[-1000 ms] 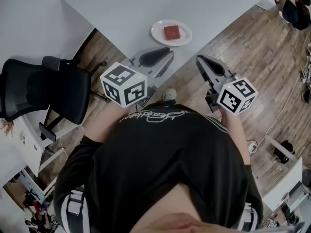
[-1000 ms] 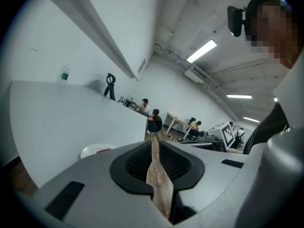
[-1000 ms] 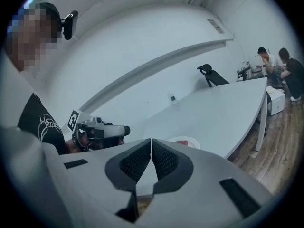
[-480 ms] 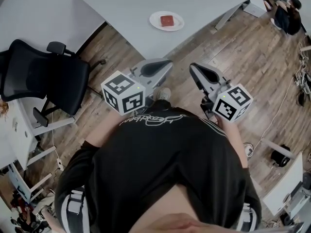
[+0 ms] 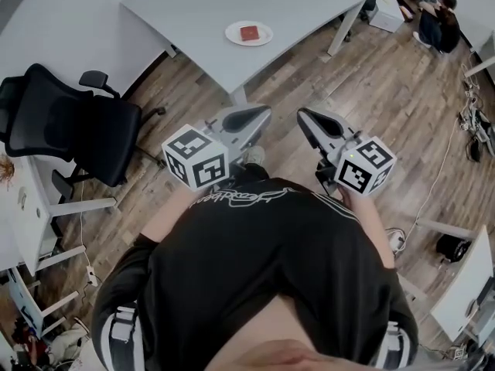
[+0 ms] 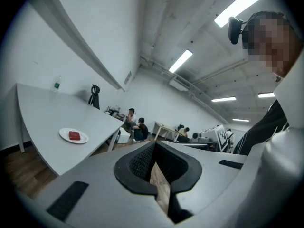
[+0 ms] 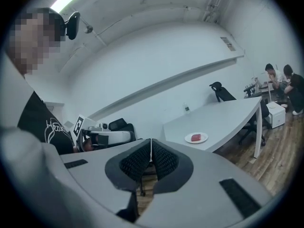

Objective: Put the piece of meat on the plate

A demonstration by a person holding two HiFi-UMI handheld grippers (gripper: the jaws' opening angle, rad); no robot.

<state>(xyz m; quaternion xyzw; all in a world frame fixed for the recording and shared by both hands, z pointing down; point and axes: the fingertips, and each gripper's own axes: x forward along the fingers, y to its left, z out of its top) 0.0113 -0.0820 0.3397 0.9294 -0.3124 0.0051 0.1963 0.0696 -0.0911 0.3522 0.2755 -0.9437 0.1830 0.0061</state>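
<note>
The piece of meat (image 5: 249,32), a small red block, lies on a white plate (image 5: 234,32) near the front edge of the grey table (image 5: 193,6). It also shows small and distant as the meat (image 6: 74,135) on its plate (image 6: 64,134) in the left gripper view, and as the meat (image 7: 195,137) in the right gripper view. My left gripper (image 5: 259,114) and right gripper (image 5: 308,118) are held side by side close to the person's body, over the wooden floor and well short of the table. Both are shut with nothing between their pads.
A black office chair (image 5: 69,126) stands at the left beside the table. White cabinets (image 5: 31,222) line the left edge. Two people (image 5: 435,14) sit on the floor at the far right past a table leg (image 5: 340,29). Cables lie at the right.
The person has backed away from the table, so the plate with the meat looks smaller and farther. Both grippers came back with the body.
</note>
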